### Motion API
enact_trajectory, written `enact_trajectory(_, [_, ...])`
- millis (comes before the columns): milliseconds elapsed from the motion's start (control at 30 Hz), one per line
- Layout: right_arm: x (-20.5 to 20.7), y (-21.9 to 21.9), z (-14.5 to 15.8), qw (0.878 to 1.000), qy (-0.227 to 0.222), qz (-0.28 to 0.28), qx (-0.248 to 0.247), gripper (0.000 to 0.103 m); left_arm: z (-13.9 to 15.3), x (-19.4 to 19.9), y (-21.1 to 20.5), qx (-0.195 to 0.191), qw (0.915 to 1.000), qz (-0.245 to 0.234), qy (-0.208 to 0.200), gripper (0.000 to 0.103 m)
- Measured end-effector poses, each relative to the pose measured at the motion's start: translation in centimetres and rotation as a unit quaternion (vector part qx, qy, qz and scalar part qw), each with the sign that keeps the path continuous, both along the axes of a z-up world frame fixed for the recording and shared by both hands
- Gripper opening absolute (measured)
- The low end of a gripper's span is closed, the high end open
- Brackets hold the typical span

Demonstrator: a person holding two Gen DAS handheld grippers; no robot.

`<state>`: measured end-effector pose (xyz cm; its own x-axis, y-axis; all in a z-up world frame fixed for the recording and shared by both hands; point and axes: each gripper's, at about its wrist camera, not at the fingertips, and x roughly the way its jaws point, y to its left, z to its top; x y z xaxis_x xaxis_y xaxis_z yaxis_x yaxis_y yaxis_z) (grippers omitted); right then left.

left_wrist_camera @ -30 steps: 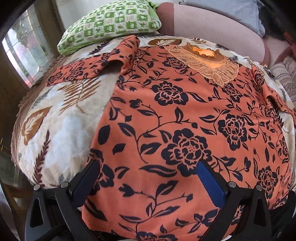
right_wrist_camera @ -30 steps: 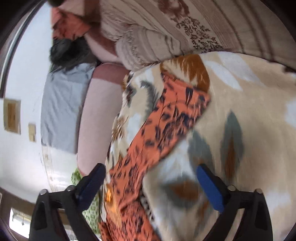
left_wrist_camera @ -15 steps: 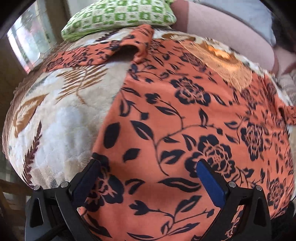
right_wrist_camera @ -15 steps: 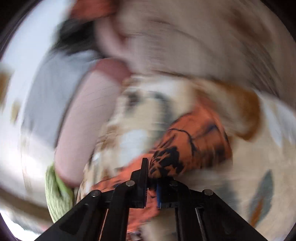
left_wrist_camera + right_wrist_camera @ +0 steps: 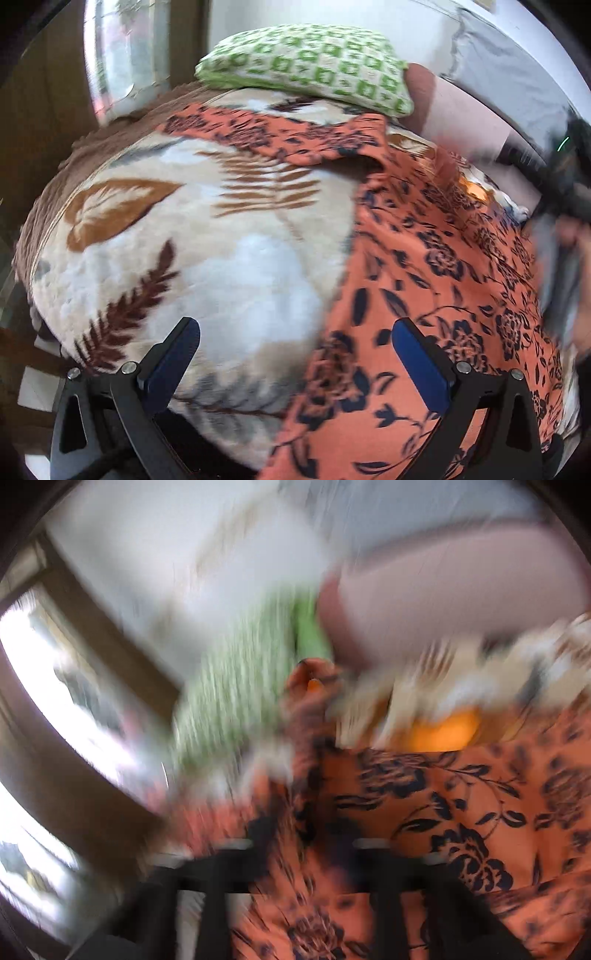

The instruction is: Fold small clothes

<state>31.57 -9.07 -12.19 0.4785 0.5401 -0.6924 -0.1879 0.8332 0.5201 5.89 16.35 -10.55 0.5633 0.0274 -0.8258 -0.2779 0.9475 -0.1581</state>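
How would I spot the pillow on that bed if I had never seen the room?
Start from the cream leaf-patterned blanket covering the bed and follow it to its far edge beside the window. The pillow lies there, beyond the orange floral garment. Its green-and-white squares are the only checked pattern around.

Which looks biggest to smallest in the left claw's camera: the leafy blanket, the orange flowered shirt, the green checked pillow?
1. Leafy blanket
2. Orange flowered shirt, nearly as big, so the order is uncertain
3. Green checked pillow, though farthest away

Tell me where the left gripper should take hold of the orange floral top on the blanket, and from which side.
Judging by its pose, grip the orange floral top at its near side edge, where it meets the blanket. Come from the bare blanket side: that free edge lies flat, and the left gripper, jaws wide, already straddles it.
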Motion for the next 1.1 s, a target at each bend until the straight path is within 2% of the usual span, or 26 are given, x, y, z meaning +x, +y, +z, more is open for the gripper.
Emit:
enact_trajectory(33, [-0.2,0.5,-2.5,0.999,0.033,0.007,-0.002,0.101,-0.1,-0.1,0.7,-0.005,1.0000,0.006,0.002,0.103])
enact_trajectory(100, [-1.6,-0.4,-4.4,0.997,0.056,0.000,0.043,0.101,-0.2,-0.6,1.8,-0.009,0.9998,0.018,-0.004,0.103])
enact_trajectory(167, [-2.6,-2.1,-4.2,0.997,0.049,-0.009,0.058,0.101,-0.6,-0.5,2.8,-0.020,0.9993,0.032,-0.003,0.103])
enact_trajectory(233, [-2.8,-2.9,-2.1,0.998,0.033,-0.017,0.053,0.101,-1.1,-0.1,3.0,-0.037,0.9987,0.035,0.006,0.103])
enact_trajectory(333, [-2.5,-5.2,-0.5,0.998,0.013,-0.040,0.047,0.101,-1.0,0.1,2.3,-0.049,0.9984,0.028,0.008,0.103])
enact_trajectory(400, [-1.8,-6.9,-0.5,0.997,0.005,-0.065,0.046,0.101,-0.7,0.1,1.9,-0.053,0.9985,0.017,0.004,0.103])
enact_trajectory(467, [-0.9,-8.3,-1.5,0.996,0.014,-0.084,0.031,0.103,-0.7,0.2,1.5,-0.057,0.9983,0.008,0.007,0.103])
enact_trajectory(500, [-0.1,-9.0,-3.5,0.994,0.050,-0.097,0.015,0.103,-1.0,0.4,1.4,-0.063,0.9979,0.004,0.016,0.103])
enact_trajectory(533, [0.4,-9.5,-5.1,0.992,0.078,-0.097,0.027,0.102,-1.3,0.6,1.5,-0.069,0.9973,0.002,0.025,0.103])
enact_trajectory(567, [0.0,-9.9,-4.5,0.993,0.056,-0.098,0.042,0.102,-1.5,0.7,1.6,-0.076,0.9965,0.001,0.034,0.103])
enact_trajectory(667, [-1.0,-9.9,-2.4,0.992,0.057,-0.082,0.074,0.102,-1.4,1.3,2.6,-0.104,0.9941,-0.001,0.031,0.103])
enact_trajectory(733, [-3.0,-10.0,-0.9,0.993,0.034,-0.065,0.094,0.102,-0.6,2.2,4.2,-0.148,0.9889,0.003,0.011,0.103])
enact_trajectory(867, [-7.8,-9.2,-0.5,0.996,0.025,-0.016,0.084,0.102,1.4,5.5,9.8,-0.228,0.9710,0.037,-0.060,0.103])
enact_trajectory(1033, [-12.1,-8.7,-2.1,0.999,0.018,0.011,0.024,0.102,1.0,12.9,17.0,-0.230,0.9646,0.107,-0.073,0.103])
enact_trajectory(1100, [-12.5,-8.6,-2.9,1.000,0.025,0.011,0.012,0.102,0.7,15.1,19.1,-0.230,0.9619,0.126,-0.076,0.103])
